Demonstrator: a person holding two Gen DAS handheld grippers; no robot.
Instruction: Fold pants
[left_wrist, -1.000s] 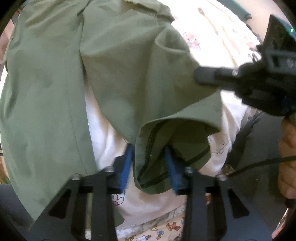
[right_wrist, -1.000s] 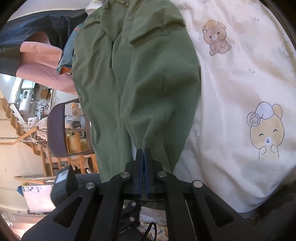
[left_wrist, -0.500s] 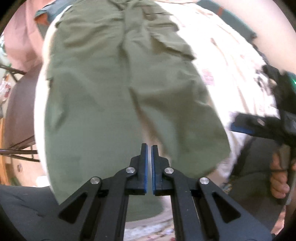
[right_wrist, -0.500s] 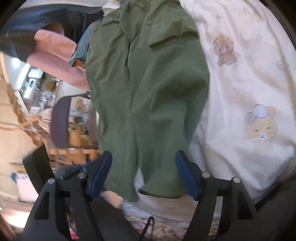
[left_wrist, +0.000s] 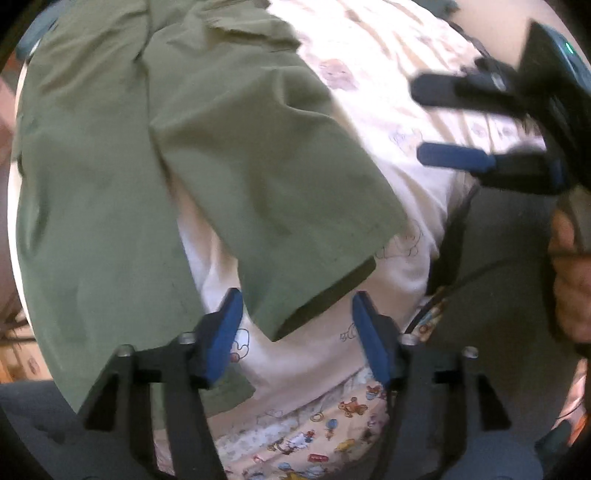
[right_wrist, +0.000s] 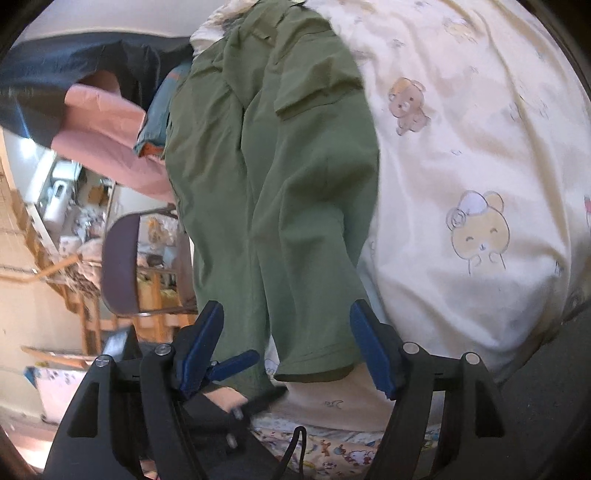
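- Right now the green pants lie lengthwise on the bed, both cuffs at its near edge.
- Left tool: jaws opening, gripping nothing, one cuff between them.
- Right tool: spread wide, empty, straddling the other cuff.
- Risk: loose cuffs may slide off that edge and undo the alignment.
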